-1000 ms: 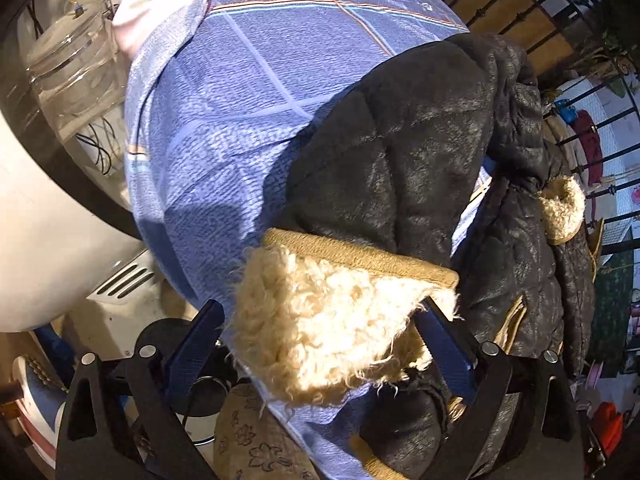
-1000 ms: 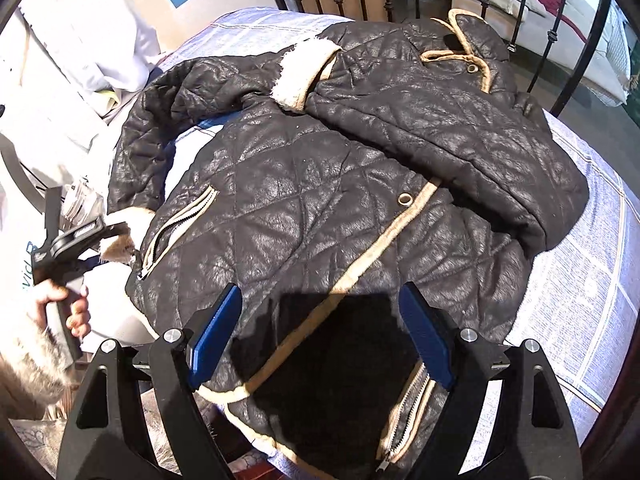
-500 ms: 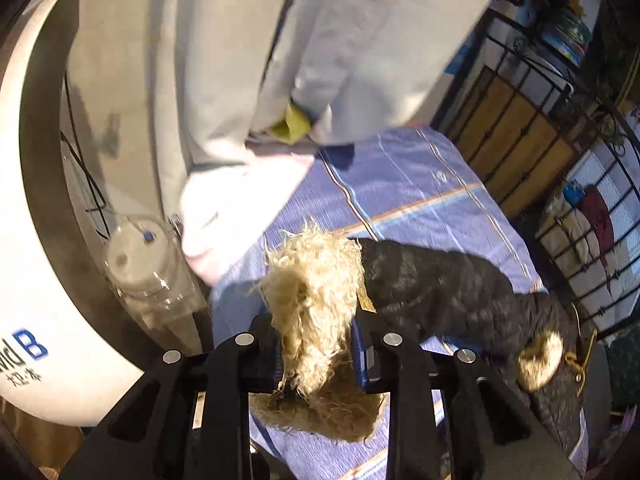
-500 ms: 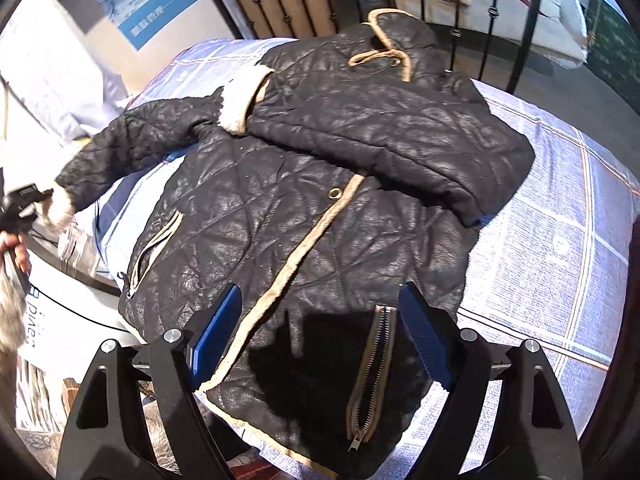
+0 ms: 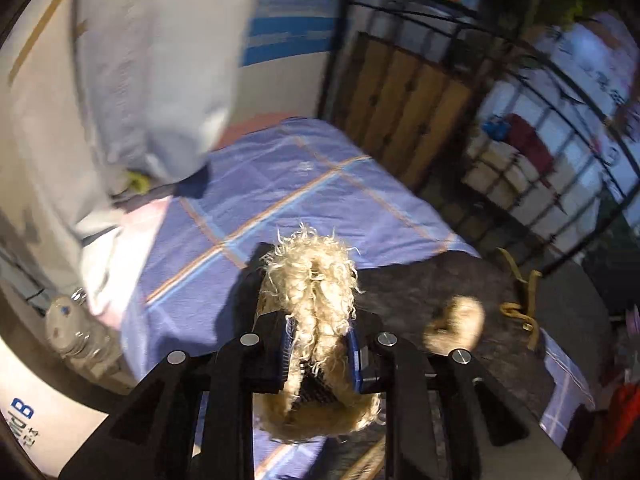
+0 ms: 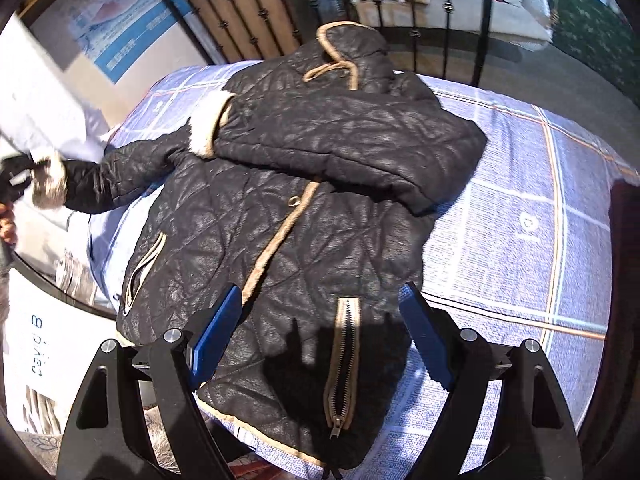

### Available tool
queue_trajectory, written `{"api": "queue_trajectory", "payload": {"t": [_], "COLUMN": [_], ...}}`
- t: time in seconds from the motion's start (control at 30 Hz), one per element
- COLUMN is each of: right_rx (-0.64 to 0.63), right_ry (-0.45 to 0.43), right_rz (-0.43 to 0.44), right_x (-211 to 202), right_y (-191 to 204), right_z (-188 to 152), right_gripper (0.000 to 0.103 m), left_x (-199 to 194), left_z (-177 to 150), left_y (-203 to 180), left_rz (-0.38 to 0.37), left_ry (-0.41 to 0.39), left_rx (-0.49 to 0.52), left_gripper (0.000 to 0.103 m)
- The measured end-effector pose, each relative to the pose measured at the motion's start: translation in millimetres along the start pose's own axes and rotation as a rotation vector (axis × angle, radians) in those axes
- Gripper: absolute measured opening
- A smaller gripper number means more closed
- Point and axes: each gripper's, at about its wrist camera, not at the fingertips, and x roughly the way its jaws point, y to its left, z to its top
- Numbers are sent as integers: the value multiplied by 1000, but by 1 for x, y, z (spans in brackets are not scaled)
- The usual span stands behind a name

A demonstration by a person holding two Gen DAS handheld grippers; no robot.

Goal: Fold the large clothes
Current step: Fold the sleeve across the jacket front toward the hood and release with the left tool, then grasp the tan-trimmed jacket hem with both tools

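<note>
- At the far left of the right-wrist view, the left gripper (image 6: 30, 168) held the fleecy cuff (image 6: 50, 184) of the jacket's outstretched sleeve (image 6: 104, 184). Its jaws had just been closing, and in its own view the blue pads (image 5: 286, 350) pinched the cream fleece between them, with curls spilling out above and below.
- The sleeve ran from that cuff rightward to the shoulder, lifted off the bed at its outer end, past the edge of the blue checked bedsheet (image 6: 540, 240).
- The black quilted jacket (image 6: 280, 240) lay front-up across the middle of the sheet. Its long axis ran from the hem near the camera up to the hood (image 6: 344, 52) by the iron bed rail (image 6: 416, 32), so it pointed hood-away.
- The other sleeve was already folded across the chest, its cuff (image 6: 210, 124) lying near the left shoulder.
- To do this step well, I judged the held cuff should be carried in an arc over the chest and laid flat across the body, keeping the sleeve taut enough not to bunch at the shoulder.
- The right gripper (image 6: 320, 336) hovered over the hem by the zip pocket (image 6: 340, 360), its fingers spread wide with nothing between them; it could pin the body while the sleeve crossed.
</note>
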Motion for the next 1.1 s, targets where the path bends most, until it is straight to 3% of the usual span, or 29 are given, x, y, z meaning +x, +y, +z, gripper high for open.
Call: {"api": "queue_trajectory", "payload": {"t": [0.17, 0.27, 0.37, 0.5, 0.6, 0.67, 0.73, 0.9, 0.97, 1.03, 1.1], "right_rx": [54, 99, 133, 197, 258, 300, 338, 342, 302, 249, 184], "right_ry": [-26, -38, -54, -65, -66, -64, -58, -52, -64, -76, -90], "right_rz": [-11, -14, -43, -81, -105, -104, -82, -14, 11, 32, 44], "right_x": [-7, -15, -27, -43, -52, -54, -52, -38, -31, -24, -15], "right_y": [-19, -33, -47, -72, -93, -103, -111, -107, -95, -78, -58], "right_z": [1, 0, -7, -24, -37, -42, -43, -18, 1, 24, 49], "right_gripper": [80, 80, 80, 80, 80, 80, 80, 80, 80, 80, 80], "left_x": [-15, 8, 37, 90, 120, 120, 108, 65, 51, 49, 53], "left_z": [-23, -57, -97, -139, -166, -177, -181, -179, -175, -170, -168], "left_y": [-172, -252, -315, -361, -376, -377, -378, -349, -320, -281, -235], "left_rz": [-309, -391, -406, -361, -378, -414, -459, -538, -483, -375, -274], "left_ry": [-28, 60, 129, 295, 423, 450, 438, 301, 218, 148, 126], "left_rx": [176, 237, 329, 374, 357, 353, 371, 415, 407, 392, 364], "left_gripper": [22, 21, 21, 24, 36, 45, 75, 82, 85, 85, 85]}}
